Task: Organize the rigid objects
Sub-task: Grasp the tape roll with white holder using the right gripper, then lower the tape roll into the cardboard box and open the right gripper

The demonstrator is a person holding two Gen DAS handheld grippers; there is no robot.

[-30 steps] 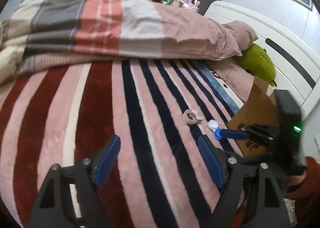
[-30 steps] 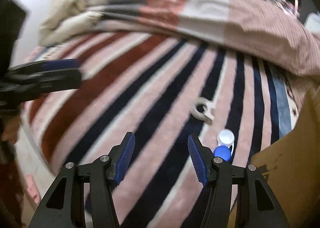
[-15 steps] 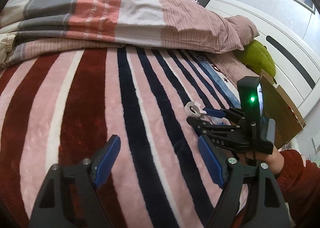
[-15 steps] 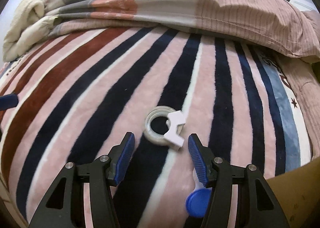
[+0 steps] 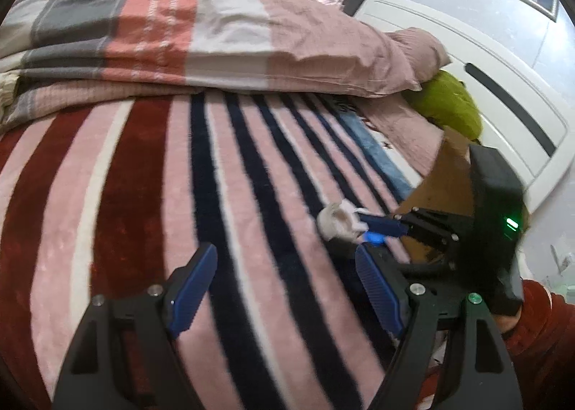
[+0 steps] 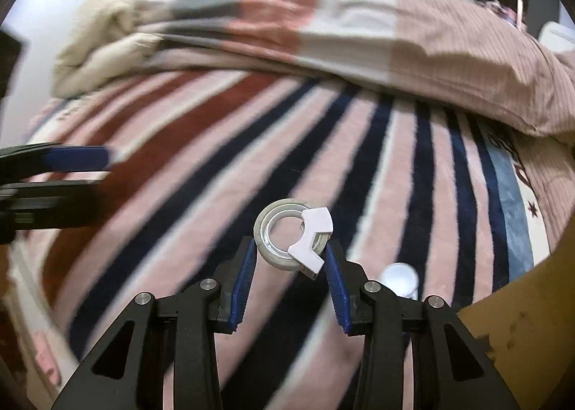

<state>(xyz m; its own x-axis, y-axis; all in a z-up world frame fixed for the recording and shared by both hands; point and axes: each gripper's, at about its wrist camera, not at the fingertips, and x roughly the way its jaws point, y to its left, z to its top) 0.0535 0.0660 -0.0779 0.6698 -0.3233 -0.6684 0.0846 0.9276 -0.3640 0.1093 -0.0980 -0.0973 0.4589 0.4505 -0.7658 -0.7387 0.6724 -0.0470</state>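
The right tongs (image 6: 290, 262) are closing, their blue pads pressed against either side of a roll of clear tape (image 6: 284, 241) with a white cutter clip (image 6: 312, 242) on its rim. The tape roll is held just above the striped blanket (image 6: 201, 165) that covers the bed; in the left wrist view it shows as a pale blur at the tip of the right tongs (image 5: 350, 226).

Using the tape roll as the landmark: just to its right and a little nearer the camera in the right wrist view lies a small white round lid (image 6: 399, 278) on the blanket, partly hidden behind the right finger. The left wrist view shows a small blue round piece (image 5: 373, 238) just below the roll. Further right stands a brown cardboard box (image 6: 517, 331), its wall close beside the lid.

To the left of the roll, well apart from it, the left tongs (image 5: 284, 289) stand wide with nothing between them, over the red and pink stripes; in the right wrist view they enter blurred from the left edge (image 6: 77, 158).

Beyond the roll, at the far side of the blanket, lies a folded duvet (image 5: 201, 36) in grey, coral, white and pink blocks. Beyond and right of the roll are a green cushion (image 5: 449, 104) and the white headboard (image 5: 503, 86). A red sleeve (image 5: 542, 331) shows behind the right tool.
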